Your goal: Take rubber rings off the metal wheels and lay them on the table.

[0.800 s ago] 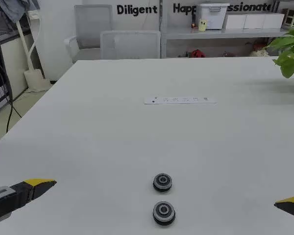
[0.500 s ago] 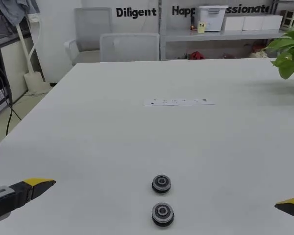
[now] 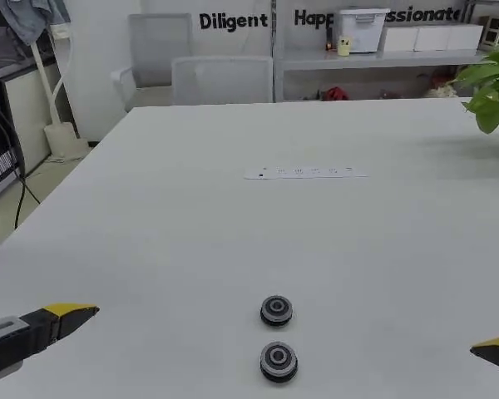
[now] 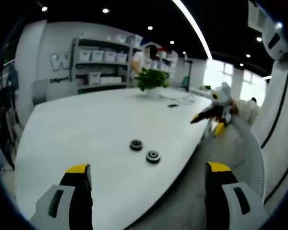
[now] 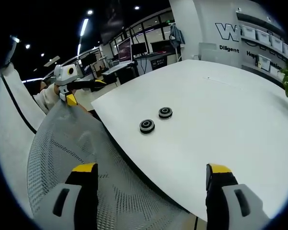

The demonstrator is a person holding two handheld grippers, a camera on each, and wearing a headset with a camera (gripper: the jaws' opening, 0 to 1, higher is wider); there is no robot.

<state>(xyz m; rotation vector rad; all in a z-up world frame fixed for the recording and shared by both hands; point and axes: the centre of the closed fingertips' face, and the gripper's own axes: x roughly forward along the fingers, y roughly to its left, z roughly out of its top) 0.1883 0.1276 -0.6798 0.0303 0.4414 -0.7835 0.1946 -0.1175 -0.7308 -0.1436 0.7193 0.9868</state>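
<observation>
- Two metal wheels are lying on the table (image 3: pixel 150 208), well nearer the person than the power strip (image 3: pixel 306 172): the far wheel (image 3: pixel 276 310) and the near wheel (image 3: pixel 279 362), both wearing dark rubber rings.
- The left gripper (image 4: pixel 148 167) and right gripper (image 5: pixel 151 167) are hovering farther from the strip, jaws spread wide, empty.
- Seemingly the approach is beginning; next, one gripper steadying a wheel, the other peeling.

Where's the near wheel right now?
Head view, bottom centre: the near wheel lies flat on the table close to its front edge. It is just in front of the far wheel, not touching it.
</observation>
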